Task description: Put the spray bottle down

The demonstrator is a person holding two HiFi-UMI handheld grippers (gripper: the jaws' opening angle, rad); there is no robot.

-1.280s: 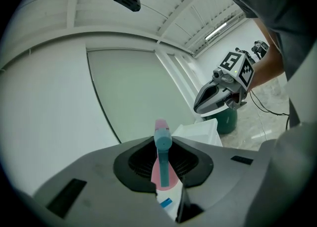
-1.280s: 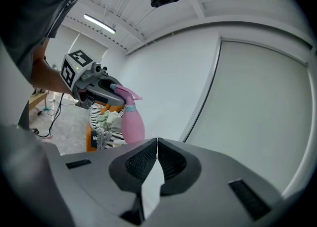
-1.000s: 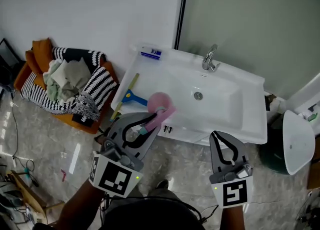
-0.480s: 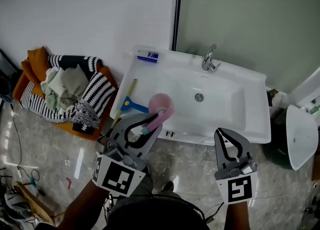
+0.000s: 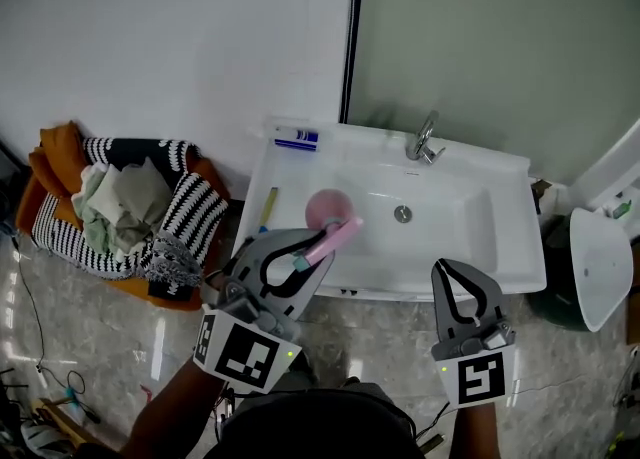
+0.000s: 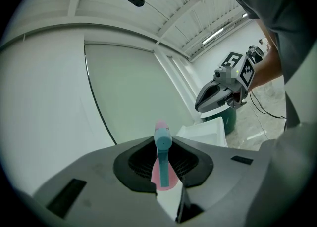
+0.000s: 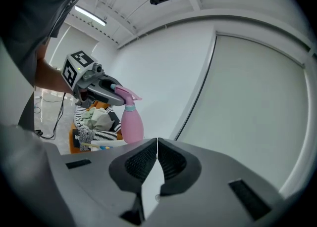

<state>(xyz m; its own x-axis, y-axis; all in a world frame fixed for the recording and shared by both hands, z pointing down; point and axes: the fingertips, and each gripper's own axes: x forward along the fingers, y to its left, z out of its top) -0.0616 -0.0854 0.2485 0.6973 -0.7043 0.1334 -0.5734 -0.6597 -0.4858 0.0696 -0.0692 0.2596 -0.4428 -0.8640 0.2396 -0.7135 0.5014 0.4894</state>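
Observation:
My left gripper (image 5: 311, 247) is shut on the nozzle head of a pink spray bottle (image 5: 326, 211) with a teal collar, and holds it over the left part of the white sink (image 5: 500, 247). In the left gripper view the bottle's teal trigger (image 6: 162, 158) and pink body show between the closed jaws of the left gripper (image 6: 163, 170). The right gripper view shows the spray bottle (image 7: 131, 125) hanging upright from the left gripper (image 7: 103, 91). My right gripper (image 5: 455, 283) is shut and empty in front of the sink; in its own view the right gripper (image 7: 156, 159) has its jaws pressed together.
A chrome faucet (image 5: 423, 139) stands at the back of the sink and a blue-and-white tube (image 5: 296, 137) lies at its back left corner. A yellow squeegee handle (image 5: 268, 209) rests on the left rim. An orange laundry basket (image 5: 110, 202) is on the left, and a white toilet lid (image 5: 592, 265) and a dark bin (image 5: 548, 299) on the right.
The head view has shifted. My left gripper and the bottle now cover the squeegee's blue head. The right gripper has barely moved and stays shut.

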